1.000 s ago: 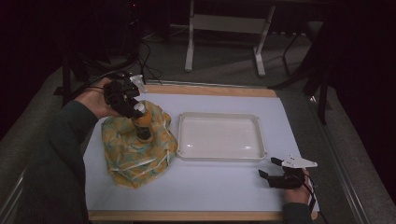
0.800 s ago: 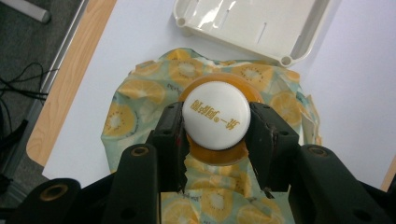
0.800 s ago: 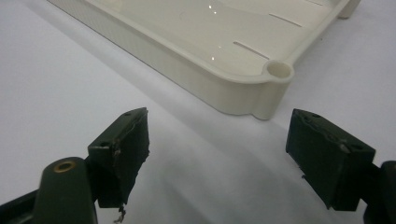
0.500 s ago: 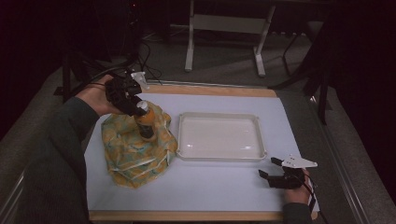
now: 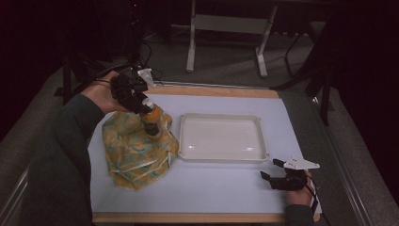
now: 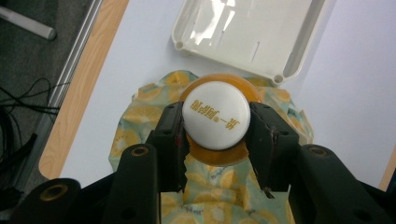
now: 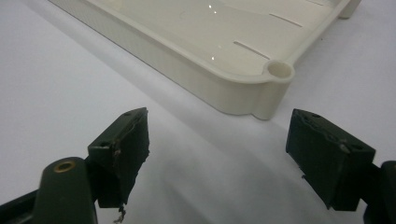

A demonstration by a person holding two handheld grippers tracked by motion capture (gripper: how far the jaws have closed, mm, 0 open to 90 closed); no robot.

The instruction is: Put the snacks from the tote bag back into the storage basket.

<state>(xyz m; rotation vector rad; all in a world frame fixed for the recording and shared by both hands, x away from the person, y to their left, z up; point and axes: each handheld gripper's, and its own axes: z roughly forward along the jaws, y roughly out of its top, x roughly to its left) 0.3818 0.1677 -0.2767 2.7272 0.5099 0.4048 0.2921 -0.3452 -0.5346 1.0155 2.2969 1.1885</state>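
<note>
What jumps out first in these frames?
The left gripper is shut on the white cap of an orange bottle, held over a crumpled yellow-patterned bag at the table's left. Beside the bag, mid-table, sits an empty cream tray. The right gripper rests open near the tray's near right corner.

We are seeing one piece of print: gold lettering across the white cap of the orange bottle. It is running upside down in the left gripper view, a few characters with a registered-mark sign among them, and we are not making out what they spell.
</note>
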